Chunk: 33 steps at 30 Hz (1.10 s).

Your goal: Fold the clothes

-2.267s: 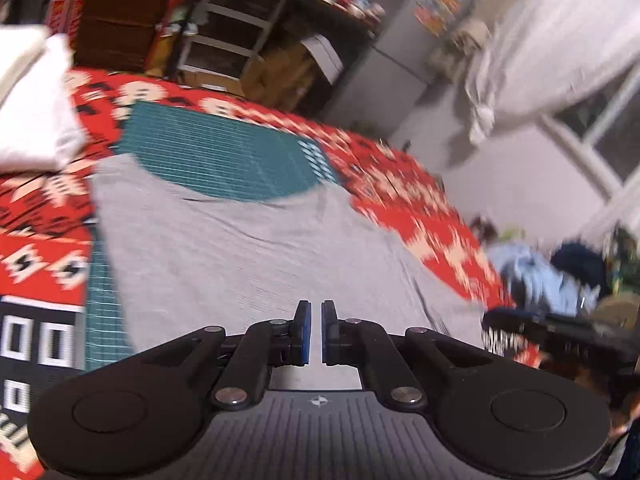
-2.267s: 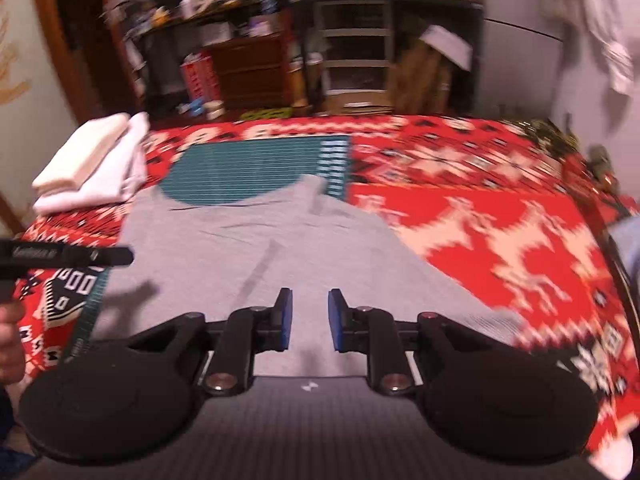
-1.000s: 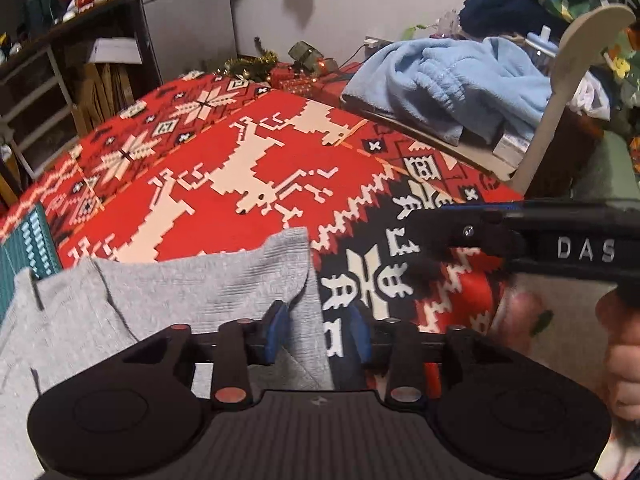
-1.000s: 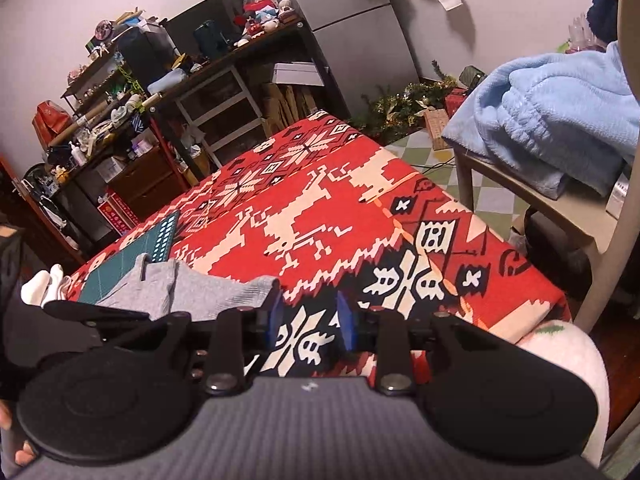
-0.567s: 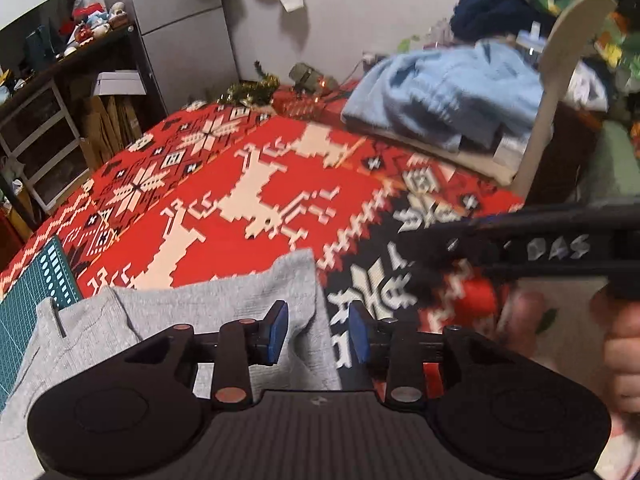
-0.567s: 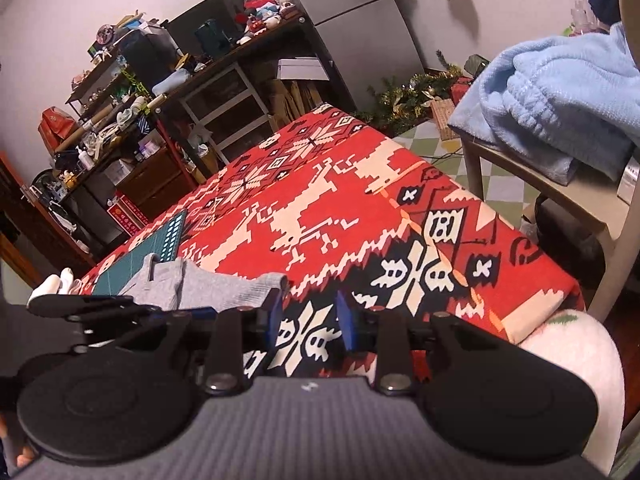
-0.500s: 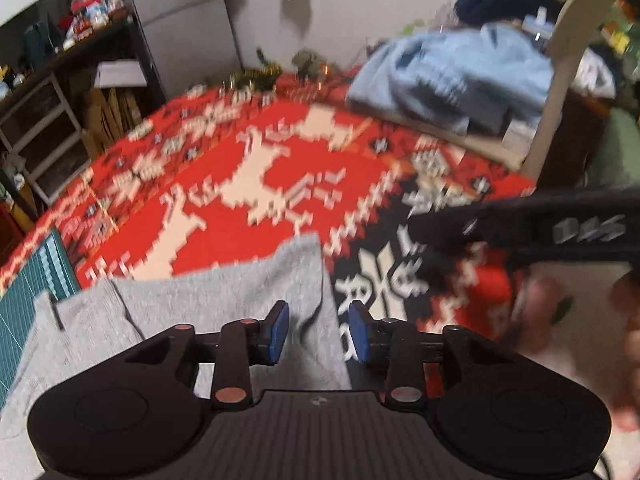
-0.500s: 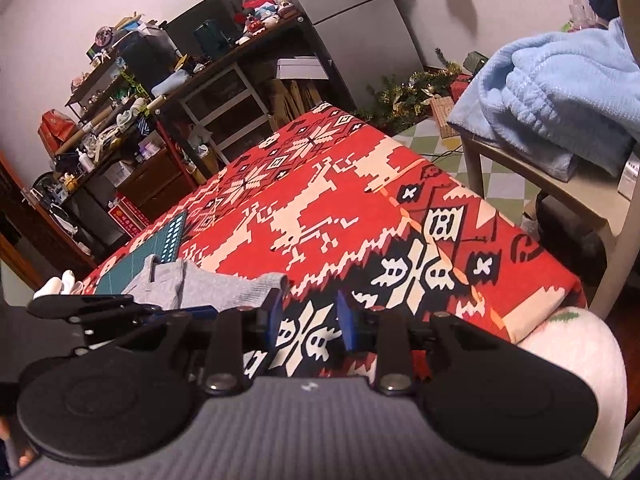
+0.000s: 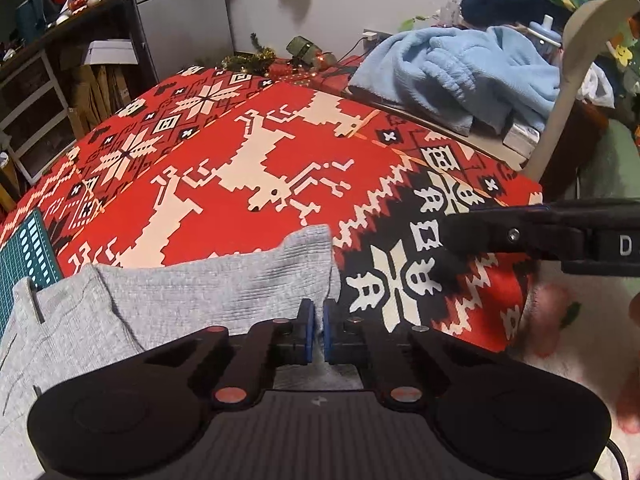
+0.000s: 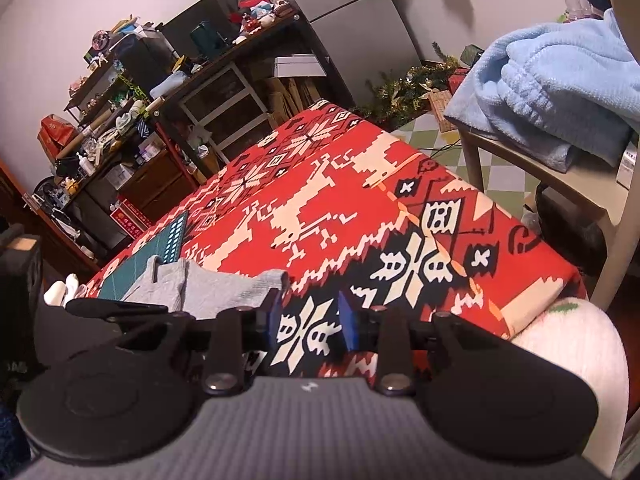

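Observation:
A grey ribbed garment [image 9: 200, 292] lies on the red patterned tablecloth [image 9: 260, 152], its corner near the table's front edge. My left gripper [image 9: 316, 330] is shut on that corner's hem, with grey cloth pinched between the blue pads. In the right wrist view the garment [image 10: 216, 284] shows at lower left, and the left gripper's black fingers [image 10: 116, 308] reach onto it. My right gripper [image 10: 308, 320] stands open over the black-and-white border of the cloth, just right of the garment's corner, holding nothing. From the left wrist view it [image 9: 516, 236] comes in from the right.
A green cutting mat [image 9: 24, 248] lies under the garment's far side. A chair [image 9: 576, 56] with a light blue blanket [image 9: 460, 68] stands right of the table. Cluttered shelves [image 10: 132, 120] and a grey cabinet [image 10: 352, 36] line the back wall. A white folded pile [image 10: 60, 292] sits far left.
The left jaws have closed on the garment's corner hem; before they stood open around it. The right gripper has stayed where it was, still open.

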Each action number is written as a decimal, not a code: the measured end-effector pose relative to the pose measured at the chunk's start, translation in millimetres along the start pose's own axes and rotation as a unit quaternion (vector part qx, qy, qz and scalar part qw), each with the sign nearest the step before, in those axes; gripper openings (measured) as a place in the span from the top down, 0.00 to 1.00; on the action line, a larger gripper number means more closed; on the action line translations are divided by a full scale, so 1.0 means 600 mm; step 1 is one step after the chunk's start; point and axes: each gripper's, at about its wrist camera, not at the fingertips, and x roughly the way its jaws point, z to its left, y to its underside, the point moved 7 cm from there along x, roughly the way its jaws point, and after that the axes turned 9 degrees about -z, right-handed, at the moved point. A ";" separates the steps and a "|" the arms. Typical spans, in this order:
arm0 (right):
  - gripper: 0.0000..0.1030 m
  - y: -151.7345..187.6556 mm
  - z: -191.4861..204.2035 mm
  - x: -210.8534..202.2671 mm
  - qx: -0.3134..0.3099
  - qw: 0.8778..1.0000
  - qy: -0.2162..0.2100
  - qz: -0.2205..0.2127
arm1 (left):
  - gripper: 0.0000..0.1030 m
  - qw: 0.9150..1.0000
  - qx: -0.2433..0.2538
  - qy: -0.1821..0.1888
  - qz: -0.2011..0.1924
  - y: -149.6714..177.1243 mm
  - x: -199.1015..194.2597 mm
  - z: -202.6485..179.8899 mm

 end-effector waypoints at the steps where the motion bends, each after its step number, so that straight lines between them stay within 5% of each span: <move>1: 0.66 0.000 0.001 0.000 -0.001 1.000 0.000 0.001 | 0.96 1.000 -0.009 -0.002 0.001 -0.001 -0.003 0.003; 5: 0.66 -0.002 0.009 -0.004 -0.007 1.000 0.001 0.001 | 0.96 0.996 -0.082 -0.005 -0.021 -0.016 -0.048 0.035; 10: 0.66 -0.012 0.029 -0.008 -0.023 1.000 -0.001 -0.001 | 0.96 0.980 -0.182 -0.010 -0.081 -0.027 -0.160 0.116; 22: 0.65 -0.016 0.178 0.003 -0.108 0.993 -0.055 0.011 | 0.96 0.911 -0.366 -0.111 -0.151 0.115 -0.325 0.341; 27: 0.65 0.002 0.255 0.004 -0.147 0.986 -0.078 0.024 | 0.96 0.885 -0.420 -0.135 -0.149 0.189 -0.341 0.403; 33: 0.65 0.033 0.335 0.008 -0.182 0.977 -0.105 0.048 | 0.96 0.863 -0.464 -0.147 -0.134 0.259 -0.330 0.439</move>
